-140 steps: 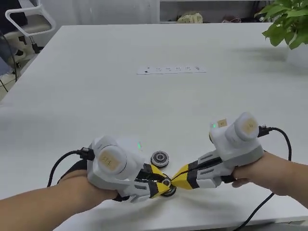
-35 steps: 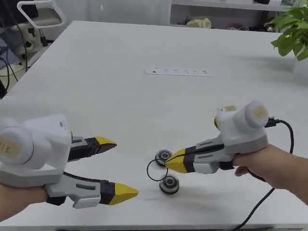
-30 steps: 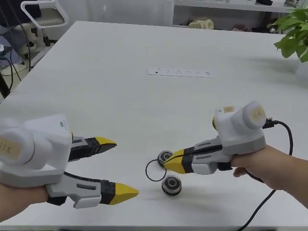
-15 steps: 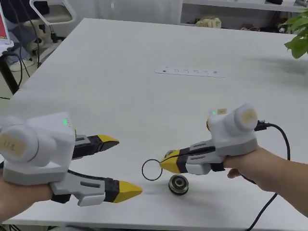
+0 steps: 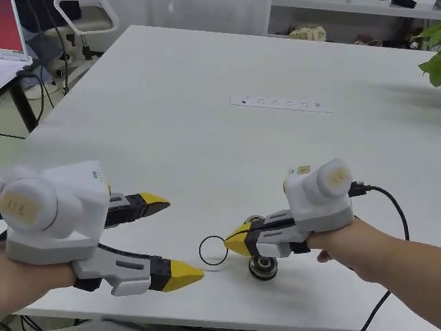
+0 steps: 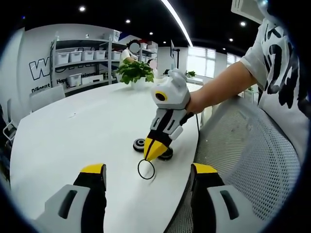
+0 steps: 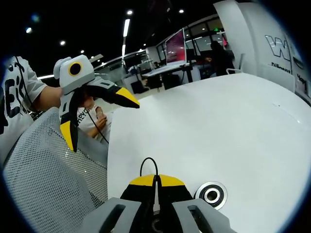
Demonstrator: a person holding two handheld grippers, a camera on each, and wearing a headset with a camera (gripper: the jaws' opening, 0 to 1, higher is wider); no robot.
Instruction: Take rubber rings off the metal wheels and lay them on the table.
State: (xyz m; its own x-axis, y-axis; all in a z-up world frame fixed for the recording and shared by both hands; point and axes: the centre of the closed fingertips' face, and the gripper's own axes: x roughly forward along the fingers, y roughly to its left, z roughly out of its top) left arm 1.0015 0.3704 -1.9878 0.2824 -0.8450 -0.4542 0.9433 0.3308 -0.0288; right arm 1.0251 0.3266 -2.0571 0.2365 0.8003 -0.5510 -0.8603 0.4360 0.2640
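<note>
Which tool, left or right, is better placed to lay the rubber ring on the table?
Right. The right tool is shut on the rubber ring, low near the table beside a metal wheel. The left tool is open, holds nothing and is farther away.

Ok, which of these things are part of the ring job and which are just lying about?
Job: rubber ring, pinched in the right tongs; near wheel; far wheel; open left tongs; table.
Lying about: power strip; plant; chair.
</note>
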